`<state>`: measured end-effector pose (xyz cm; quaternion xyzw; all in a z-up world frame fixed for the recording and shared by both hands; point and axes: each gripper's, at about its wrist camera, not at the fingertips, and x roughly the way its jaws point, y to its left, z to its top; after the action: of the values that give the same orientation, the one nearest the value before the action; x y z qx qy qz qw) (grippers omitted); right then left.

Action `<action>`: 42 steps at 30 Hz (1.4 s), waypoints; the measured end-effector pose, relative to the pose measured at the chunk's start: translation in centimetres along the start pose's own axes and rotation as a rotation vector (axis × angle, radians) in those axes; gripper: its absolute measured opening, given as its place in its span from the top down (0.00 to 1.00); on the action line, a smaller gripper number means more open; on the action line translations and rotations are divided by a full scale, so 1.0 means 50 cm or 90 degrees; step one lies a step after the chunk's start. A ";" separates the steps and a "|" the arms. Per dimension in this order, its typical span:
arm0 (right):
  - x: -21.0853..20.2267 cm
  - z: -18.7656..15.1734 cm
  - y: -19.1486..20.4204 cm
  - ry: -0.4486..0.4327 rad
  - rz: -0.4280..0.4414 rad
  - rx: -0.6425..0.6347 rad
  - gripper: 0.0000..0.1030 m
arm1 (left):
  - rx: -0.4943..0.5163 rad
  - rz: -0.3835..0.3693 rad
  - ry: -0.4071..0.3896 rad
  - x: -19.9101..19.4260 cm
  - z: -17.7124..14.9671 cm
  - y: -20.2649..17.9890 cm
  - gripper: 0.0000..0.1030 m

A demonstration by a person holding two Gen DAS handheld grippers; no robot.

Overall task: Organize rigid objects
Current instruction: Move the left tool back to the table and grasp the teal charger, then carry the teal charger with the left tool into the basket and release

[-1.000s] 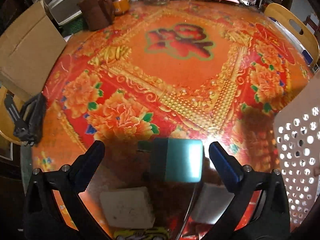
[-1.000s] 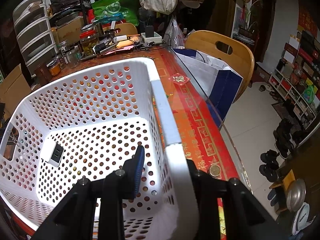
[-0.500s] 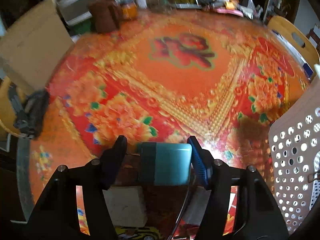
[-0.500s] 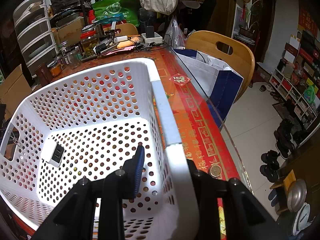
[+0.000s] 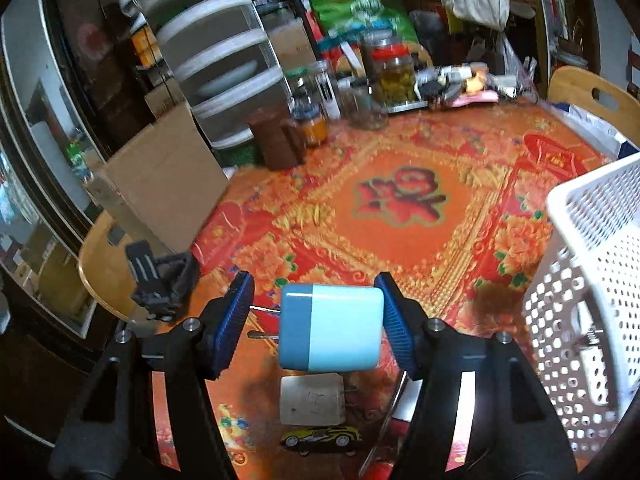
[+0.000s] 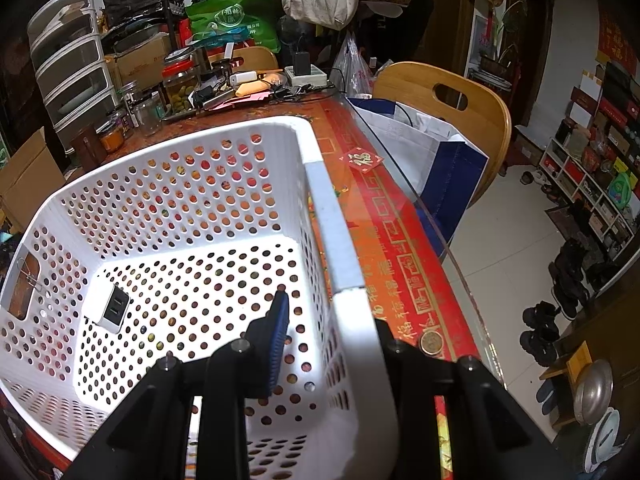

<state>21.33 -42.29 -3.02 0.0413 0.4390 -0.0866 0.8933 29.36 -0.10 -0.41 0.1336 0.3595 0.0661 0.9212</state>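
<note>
My left gripper (image 5: 316, 320) is shut on a blue charger plug (image 5: 330, 328) and holds it above the red flowered table (image 5: 400, 216); its metal prongs point left. Below it lie a white block (image 5: 312, 399) and a yellow toy car (image 5: 320, 438). A white perforated basket (image 5: 592, 280) stands to the right. My right gripper (image 6: 332, 328) is shut on the basket's right rim (image 6: 344, 272). Inside the basket lie a white USB charger (image 6: 110, 308) and a binder clip (image 6: 30, 276).
Jars (image 5: 392, 72), a brown mug (image 5: 276, 140) and clutter line the table's far edge. A cardboard sheet (image 5: 160, 184) and a black clip (image 5: 160, 280) are at the left. A wooden chair (image 6: 448, 112) and a coin (image 6: 431, 343) are right of the basket.
My left gripper closed on the blue plug and lifted it off the table, tilting the view upward. The right gripper stayed on the basket rim.
</note>
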 end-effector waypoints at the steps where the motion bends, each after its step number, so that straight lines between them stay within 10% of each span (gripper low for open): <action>1: 0.000 0.000 0.000 0.000 0.000 0.000 0.72 | 0.002 -0.004 -0.012 -0.022 0.006 -0.002 0.42; 18: 0.000 0.000 0.000 0.000 0.000 0.000 0.72 | 0.060 -0.031 -0.163 -0.331 0.053 -0.081 0.42; 42: 0.000 0.003 0.001 -0.002 0.012 -0.002 0.72 | 0.192 -0.113 -0.121 -0.324 0.051 -0.332 0.41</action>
<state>21.48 -42.27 -2.92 0.0438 0.4373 -0.0774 0.8949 19.65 -19.98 6.93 0.2436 0.2871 -0.0826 0.9227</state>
